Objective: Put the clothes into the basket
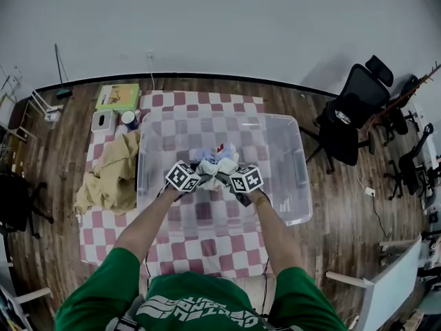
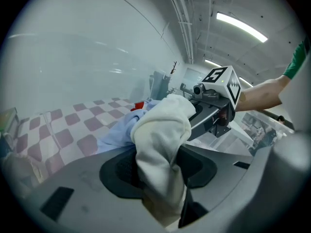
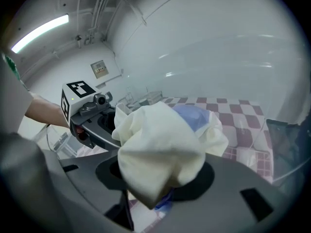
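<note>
Both grippers hold one bundled cream and light-blue garment (image 1: 215,165) over the clear plastic basket (image 1: 289,185). My left gripper (image 1: 191,178) is shut on a cream fold (image 2: 163,144) of it. The right gripper (image 1: 238,180) is shut on another cream fold (image 3: 160,152), with blue cloth (image 3: 194,118) behind. A red patch (image 1: 220,148) shows on the bundle's far side. Through each gripper view I see the other gripper's marker cube (image 2: 221,81) (image 3: 77,96). A tan garment (image 1: 114,171) lies crumpled on the checked cloth left of the basket.
The basket stands on a pink and white checked cloth (image 1: 207,247) on a wood floor. A green book (image 1: 117,96), a white box (image 1: 103,121) and a round tin (image 1: 129,119) lie at the far left. Black office chairs (image 1: 355,109) stand at the right.
</note>
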